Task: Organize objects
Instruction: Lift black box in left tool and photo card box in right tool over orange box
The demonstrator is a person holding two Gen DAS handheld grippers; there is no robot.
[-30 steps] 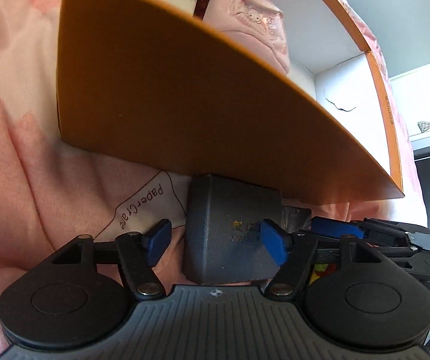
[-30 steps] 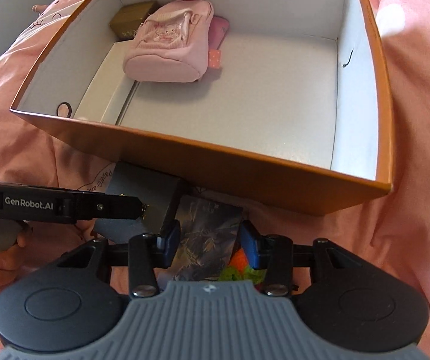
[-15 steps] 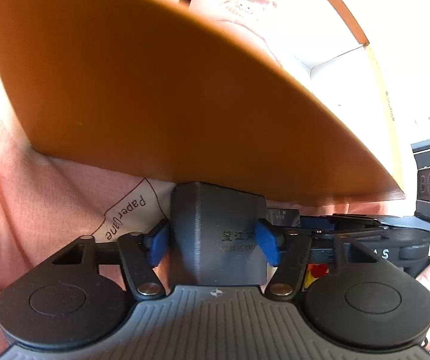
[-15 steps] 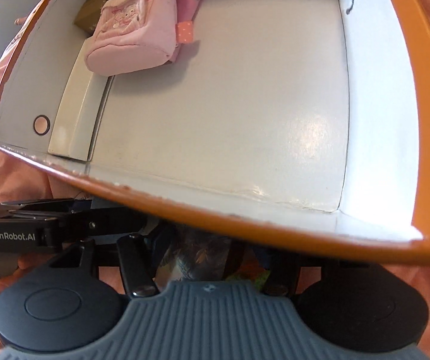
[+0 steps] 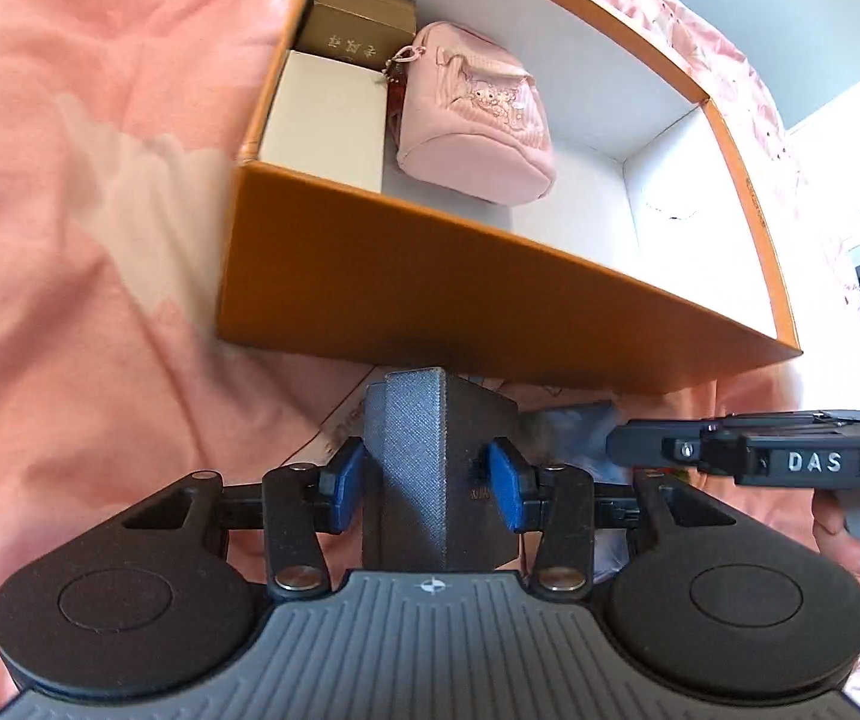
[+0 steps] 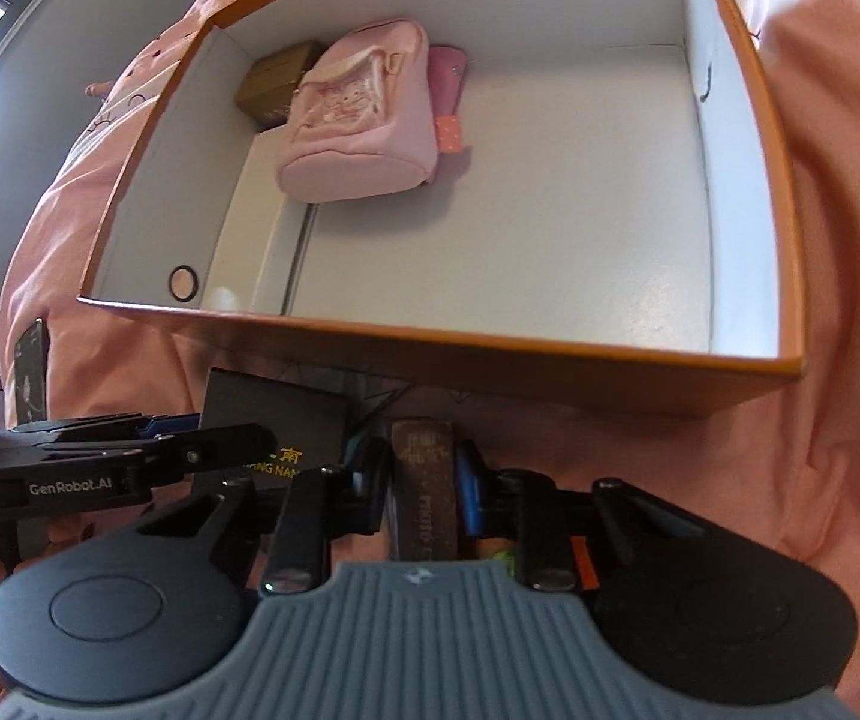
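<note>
Pink bedding lies under everything, and on it stands the orange box, open at the top. Along its left wall sit a white box and, behind it, a gold box; to their right a pink pouch leans over, with a smaller pink item tucked just beside it. The rest of the floor, toward the right wall, is bare.

In front of the near wall the left gripper pinches a dark grey case. A second ago its jaws stood wide with the case loose between them; they have just been closing, and now both blue pads press the case's sides. The case looks raised off the bedding compared with before, though I cannot tell for sure that it has left the cloth.

Just to the right, the right gripper has also just been closing and is now clamped on a slim brown pack, held on edge. A second ago that pack lay flat between loose jaws. Something orange and green shows under it, too hidden to name.

Both grips seem secure, so picking up looks finished for these two. The likely next step is to carry each over the near wall and set it down on the bare floor, without knocking the rim or the pouch.
</note>
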